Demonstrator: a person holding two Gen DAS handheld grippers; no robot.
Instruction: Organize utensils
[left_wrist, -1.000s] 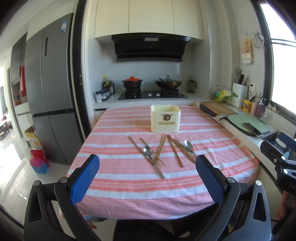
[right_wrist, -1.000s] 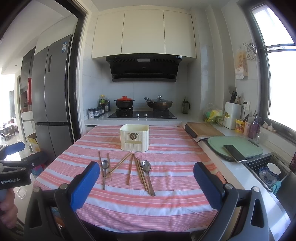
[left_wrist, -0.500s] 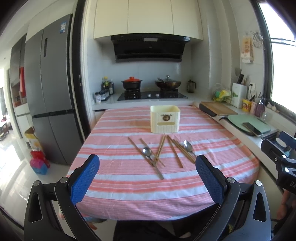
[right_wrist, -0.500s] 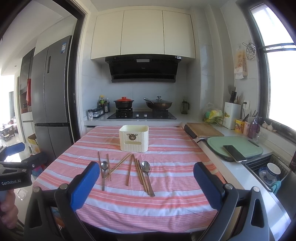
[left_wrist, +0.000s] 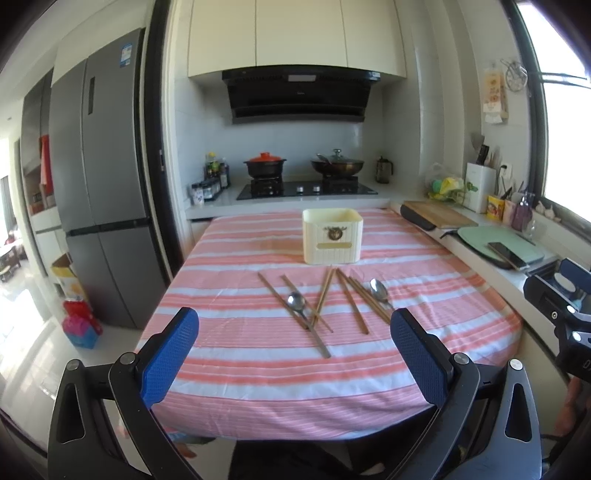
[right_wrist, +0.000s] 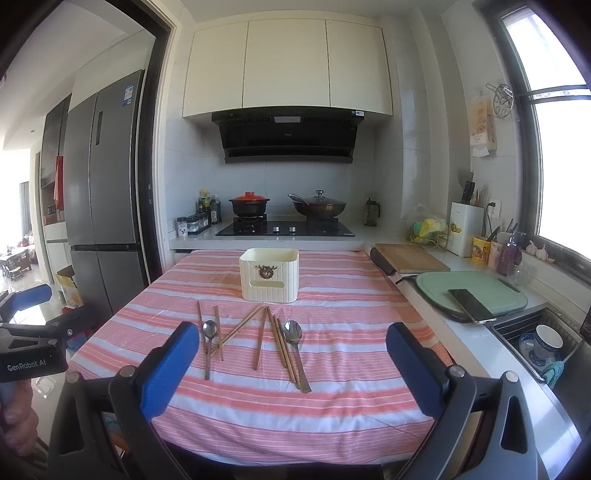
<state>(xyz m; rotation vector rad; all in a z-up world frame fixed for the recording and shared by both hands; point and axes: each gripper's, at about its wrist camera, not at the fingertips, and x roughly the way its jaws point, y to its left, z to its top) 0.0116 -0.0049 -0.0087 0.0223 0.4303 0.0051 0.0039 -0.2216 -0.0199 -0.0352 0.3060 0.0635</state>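
Zero progress: spoons (right_wrist: 293, 332) and chopsticks (right_wrist: 258, 341) lie loose on the desk (right_wrist: 332, 406), box (right_wrist: 269, 275) at 12 o'clock, both tools (left_wrist: 293, 354) (right_wrist: 291, 369) open, empty.

Daylight is coming thru window (right_wrist: 561, 158) at right, blowing out w/ glare. Both views are staying sharp at centre; fisheye is bending edges, corners vignetting black. Floor (left_wrist: 26, 332) is glaring.

On my table (right_wrist: 354, 369) I count two spoons — one to the left (right_wrist: 209, 329), one to the right (right_wrist: 293, 331) — and one cream holder (right_wrist: 269, 275) behind them. The wooden chopsticks (right_wrist: 260, 341) overlap, so I cannot settle on an exact number. On the stove (right_wrist: 286, 229) stand two pots — a red-lidded one (right_wrist: 249, 205) and a wok (right_wrist: 319, 206).
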